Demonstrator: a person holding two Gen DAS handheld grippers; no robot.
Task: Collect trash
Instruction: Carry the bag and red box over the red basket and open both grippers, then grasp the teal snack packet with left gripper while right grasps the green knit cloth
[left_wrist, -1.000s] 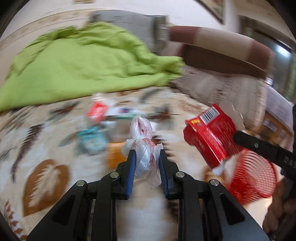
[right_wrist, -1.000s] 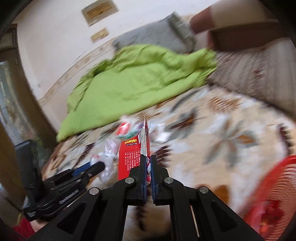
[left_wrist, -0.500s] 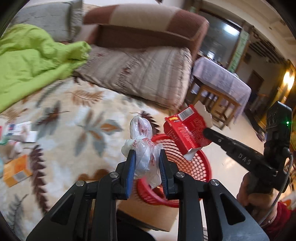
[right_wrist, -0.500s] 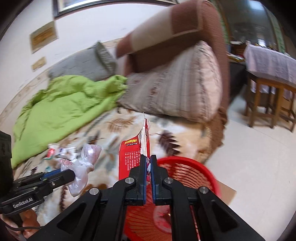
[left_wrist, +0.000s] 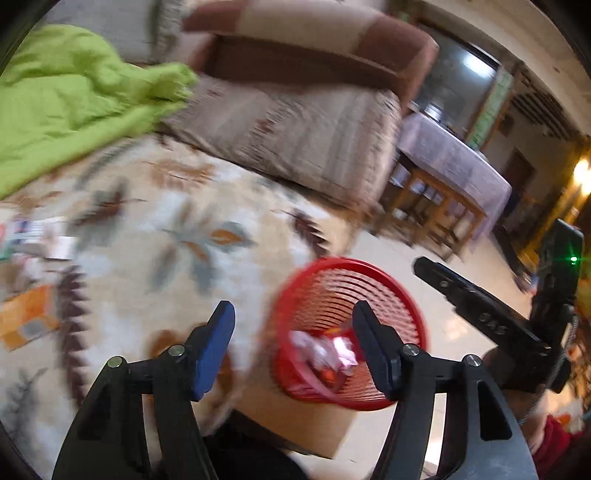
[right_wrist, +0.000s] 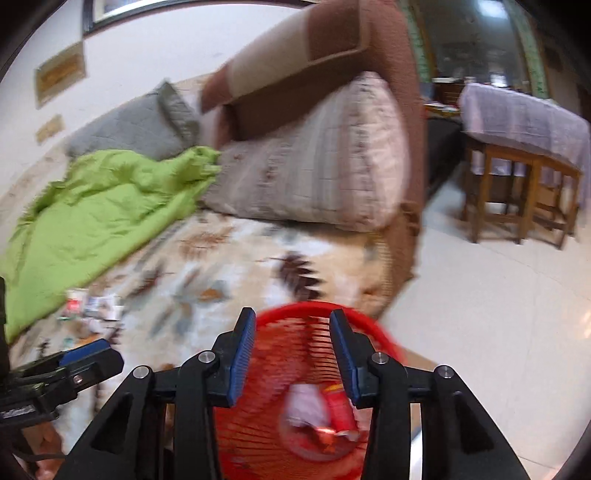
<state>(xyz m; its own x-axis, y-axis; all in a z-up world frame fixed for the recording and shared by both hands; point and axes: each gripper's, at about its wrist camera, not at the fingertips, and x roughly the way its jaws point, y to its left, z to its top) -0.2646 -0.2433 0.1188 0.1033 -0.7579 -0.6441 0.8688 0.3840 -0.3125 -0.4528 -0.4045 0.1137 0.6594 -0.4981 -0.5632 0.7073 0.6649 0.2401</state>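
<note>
A red mesh basket (left_wrist: 369, 273) (right_wrist: 321, 308) stands on the floor at the edge of the patterned blanket. Inside it lie a crumpled plastic bag (left_wrist: 321, 352) (right_wrist: 306, 404) and a red carton (right_wrist: 340, 410). My left gripper (left_wrist: 293, 343) hangs open above the basket's left side with nothing between its fingers. My right gripper (right_wrist: 292, 350) is open too, right over the basket. The right gripper (left_wrist: 476, 310) also shows in the left wrist view, beyond the basket. More litter (right_wrist: 92, 306) (left_wrist: 29, 321) lies on the blanket to the left.
A green quilt (right_wrist: 96, 206) covers the far left of the blanket (left_wrist: 177, 206). A brown sofa back with a striped cushion (right_wrist: 317, 177) lies behind. Wooden stools and a covered table (right_wrist: 524, 155) stand on the tiled floor at right. Cardboard (left_wrist: 306, 417) lies under the basket.
Both grippers have opened over the basket. The plastic bag has dropped from the left gripper and the red carton from the right; both now lie inside the basket.
</note>
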